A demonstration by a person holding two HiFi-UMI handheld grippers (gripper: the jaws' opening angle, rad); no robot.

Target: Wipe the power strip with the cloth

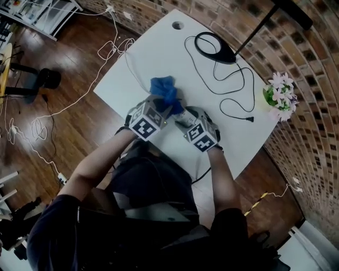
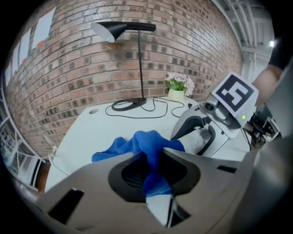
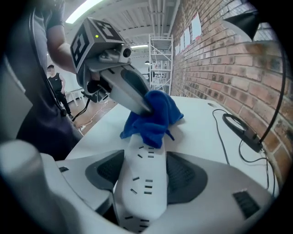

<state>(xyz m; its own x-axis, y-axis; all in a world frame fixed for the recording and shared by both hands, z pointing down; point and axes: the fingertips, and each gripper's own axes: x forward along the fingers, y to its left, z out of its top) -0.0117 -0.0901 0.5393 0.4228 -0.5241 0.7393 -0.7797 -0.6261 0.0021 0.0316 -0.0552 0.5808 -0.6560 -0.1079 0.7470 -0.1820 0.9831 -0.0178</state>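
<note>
blue cloth point(image 1: 164, 90), power strip point(image 3: 144, 183) — potted flowers point(image 1: 279, 91)

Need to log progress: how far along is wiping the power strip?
Done: the left claw grips the bunched blue fabric cloth, the right claw clamps the white plastic power strip. In hand: cloth rests on the strip's far end. Left: apparently the rest of its socket face.

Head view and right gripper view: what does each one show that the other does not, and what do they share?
Only the head view shows the flowers. Only the right gripper view shows the power strip's socket slots, between the right gripper's jaws, and the ceiling lights. Both show the blue cloth in the left gripper, the lamp base and the white table.
</note>
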